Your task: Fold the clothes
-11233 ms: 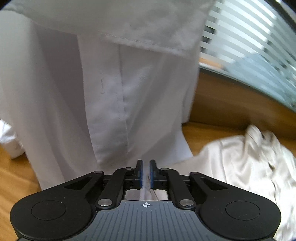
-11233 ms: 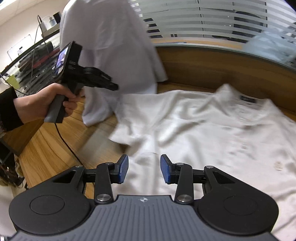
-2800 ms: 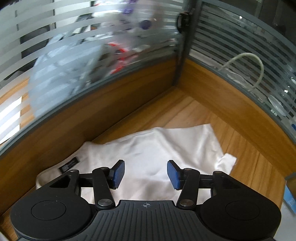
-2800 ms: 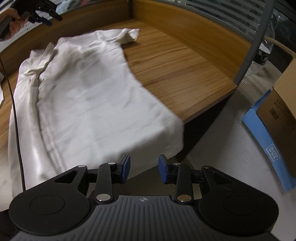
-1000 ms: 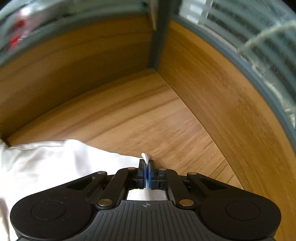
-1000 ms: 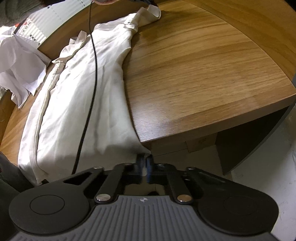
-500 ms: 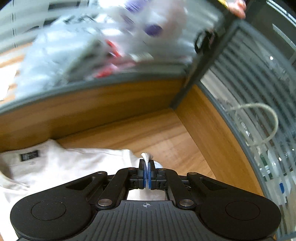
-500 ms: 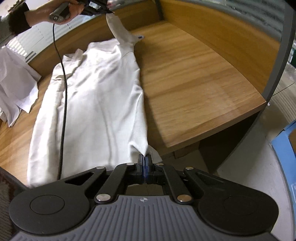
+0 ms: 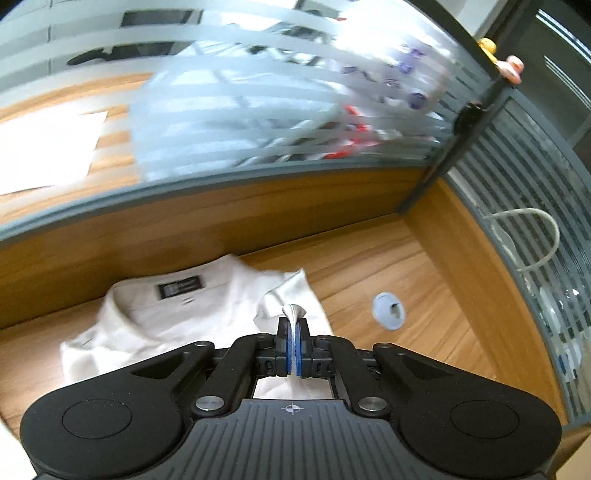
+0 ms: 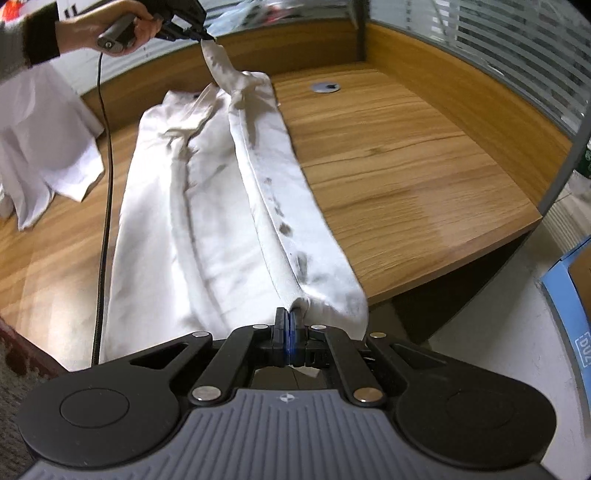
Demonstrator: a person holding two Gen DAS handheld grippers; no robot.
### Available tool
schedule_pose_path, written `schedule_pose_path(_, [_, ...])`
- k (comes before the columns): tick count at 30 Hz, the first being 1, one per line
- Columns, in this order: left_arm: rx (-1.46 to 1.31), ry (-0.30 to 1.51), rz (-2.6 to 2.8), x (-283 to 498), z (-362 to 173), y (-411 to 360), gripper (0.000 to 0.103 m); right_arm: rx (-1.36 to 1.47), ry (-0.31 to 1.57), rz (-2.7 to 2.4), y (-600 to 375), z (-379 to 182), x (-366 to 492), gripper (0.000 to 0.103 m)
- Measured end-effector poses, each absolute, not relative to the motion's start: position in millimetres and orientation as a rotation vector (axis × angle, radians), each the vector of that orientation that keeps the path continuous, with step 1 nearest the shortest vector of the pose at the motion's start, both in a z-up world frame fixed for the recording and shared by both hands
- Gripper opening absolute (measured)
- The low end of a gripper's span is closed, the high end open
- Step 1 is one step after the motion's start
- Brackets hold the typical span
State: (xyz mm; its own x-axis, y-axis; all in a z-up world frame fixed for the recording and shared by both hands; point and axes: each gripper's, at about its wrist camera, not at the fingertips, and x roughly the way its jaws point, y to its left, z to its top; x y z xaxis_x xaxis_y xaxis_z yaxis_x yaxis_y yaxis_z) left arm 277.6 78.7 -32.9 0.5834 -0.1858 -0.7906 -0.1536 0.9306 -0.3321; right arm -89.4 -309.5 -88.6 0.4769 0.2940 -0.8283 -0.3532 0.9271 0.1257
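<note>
On the wooden desk [image 10: 406,166], cream-white button-up shirt [image 10: 207,221] stretched long, black cable [image 10: 105,184] draped along its left edge, crumpled white garment [image 10: 44,147] further left, grey round grommet [image 10: 325,87] beyond. Right gripper [image 10: 287,339] clamped tight on the near hem. Far end: left gripper [image 10: 207,37] in a hand [image 10: 110,26], pinching the sleeve tip aloft.

Office, wooden desk [image 10: 406,155], frosted glass partition [image 9: 221,92]
</note>
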Motion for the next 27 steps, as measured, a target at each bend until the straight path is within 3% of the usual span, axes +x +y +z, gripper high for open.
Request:
schedule_pose_path(12, [-0.418,0.962,-0.009,236.8,-44.5,126.8,0.004,-0.185,0.994,0.306,-249.2,-94.0,-127.4,0.0])
schedule_pose_path(22, [-0.356,1.069,0.086,220.2,-95.7,149.8,0.007,-0.173,1.075,0.355,-226.2,-119.5,-135.4,0.002])
schedule_pose_path(27, [-0.361,1.036,0.087,195.0,-100.6,162.9,0.01,-0.081,1.062,0.414,-239.1,-94.9,-133.1,0.004])
